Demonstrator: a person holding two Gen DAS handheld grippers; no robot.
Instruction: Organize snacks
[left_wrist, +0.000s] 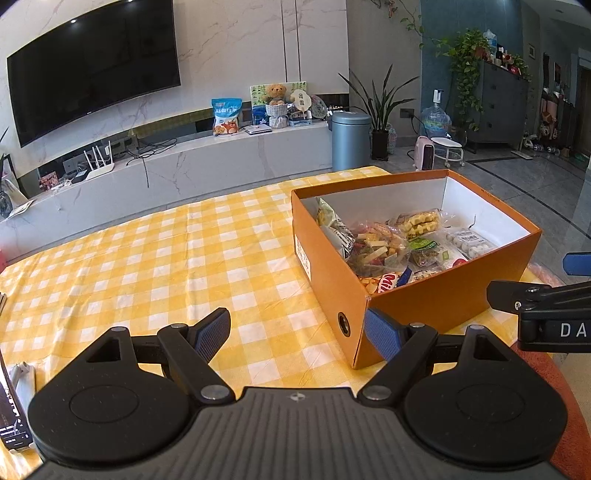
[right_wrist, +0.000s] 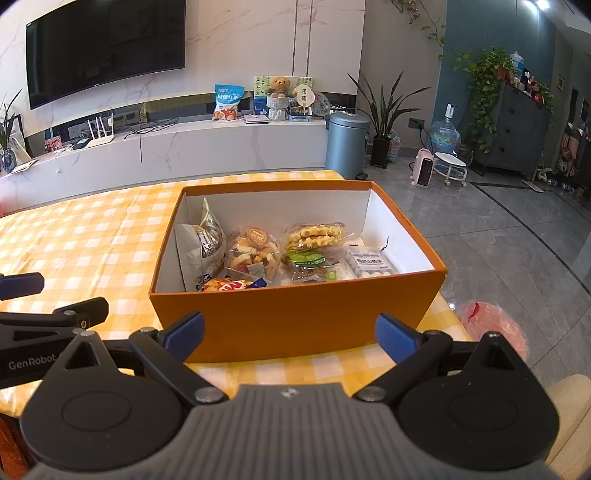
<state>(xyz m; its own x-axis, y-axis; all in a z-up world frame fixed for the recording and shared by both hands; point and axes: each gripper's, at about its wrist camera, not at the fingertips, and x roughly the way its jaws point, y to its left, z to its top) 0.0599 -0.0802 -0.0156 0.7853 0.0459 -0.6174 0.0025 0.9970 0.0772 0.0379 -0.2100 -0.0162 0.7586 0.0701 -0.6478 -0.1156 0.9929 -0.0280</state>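
An open orange box (left_wrist: 325, 236) (right_wrist: 295, 314) stands on the yellow checked tablecloth (left_wrist: 166, 258) and holds several snack packs: a waffle pack (right_wrist: 314, 234), a tub of mixed snacks (right_wrist: 253, 254), a grey-white bag (right_wrist: 203, 243), a green-label pack (right_wrist: 310, 262) and a pack of white balls (right_wrist: 369, 264). My left gripper (left_wrist: 299, 328) is open and empty, just left of the box's near corner. My right gripper (right_wrist: 290, 332) is open and empty, right in front of the box's near wall. Each gripper shows at the edge of the other's view.
The table's right edge (right_wrist: 447, 314) drops to a grey tiled floor. A pink bag (right_wrist: 495, 325) lies below that edge. A TV wall and a low white cabinet (left_wrist: 184, 162) stand beyond the table. A dark object (left_wrist: 11, 410) lies at the far left.
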